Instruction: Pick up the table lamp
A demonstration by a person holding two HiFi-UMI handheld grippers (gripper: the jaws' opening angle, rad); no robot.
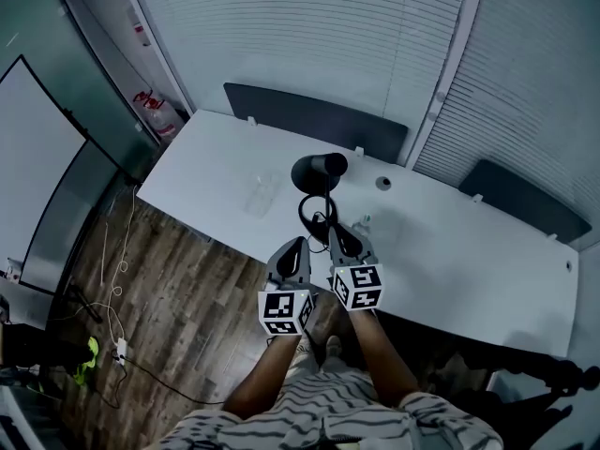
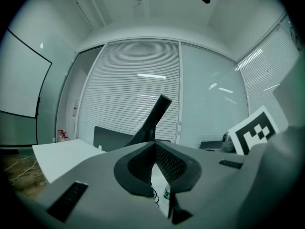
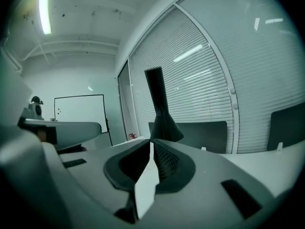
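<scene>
approach step, we judge: left gripper (image 1: pixel 298 247) and right gripper (image 1: pixel 337 237), both closed and empty, face the lamp (image 1: pixel 319 172) at the table's (image 1: pixel 216 157) near edge; they must open next.

No words to read here, none at all. The left cube (image 1: pixel 285 311) shows only black-and-white square patterns, no letters or digits, and the right cube (image 1: pixel 357 286) is the same. Over by the wall there are red marks (image 1: pixel 155 104) on something pale, too small to make out. A small bottle (image 2: pixel 167 193) on the worktop (image 1: pixel 216 172) carries a green label, and the print is unreadable. The whiteboard (image 3: pixel 78 113) has a couple of tiny specks and no legible writing.
</scene>
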